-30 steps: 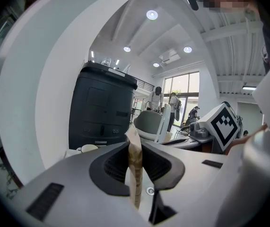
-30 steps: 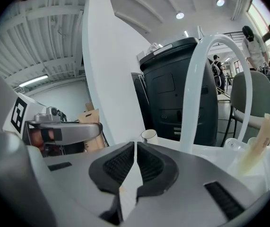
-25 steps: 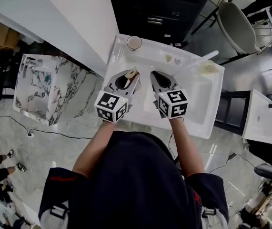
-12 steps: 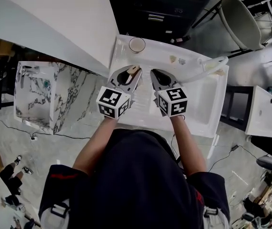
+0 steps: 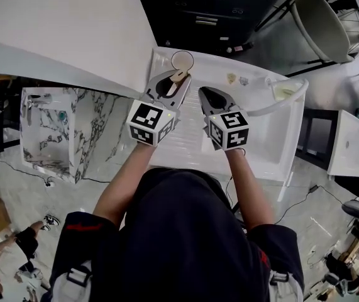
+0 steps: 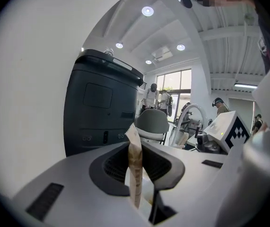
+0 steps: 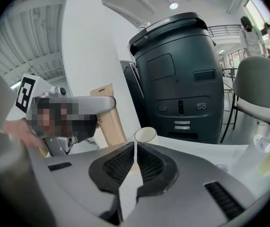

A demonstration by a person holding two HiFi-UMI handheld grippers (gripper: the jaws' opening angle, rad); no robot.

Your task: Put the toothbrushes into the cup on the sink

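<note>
A white sink (image 5: 262,145) has an empty round cup (image 5: 182,60) standing on its back left corner. My left gripper (image 5: 178,80) is shut on a flat beige toothbrush (image 5: 179,76) that sticks out past the jaws, just short of the cup. In the left gripper view the toothbrush (image 6: 135,167) stands upright between the jaws. My right gripper (image 5: 207,95) hovers over the basin beside the left one, shut with nothing in it. From the right gripper view, the cup (image 7: 145,135) sits straight ahead, with the toothbrush (image 7: 109,115) to its left.
A curved white faucet (image 5: 281,103) arches over the sink's right side. Two small items (image 5: 231,78) lie on the back rim. A dark cabinet (image 5: 217,11) stands behind the sink, a white wall panel (image 5: 60,30) to the left and a grey chair (image 5: 320,24) at far right.
Both grippers have moved toward the back of the sink. The left one has carried the toothbrush closer to the cup.
</note>
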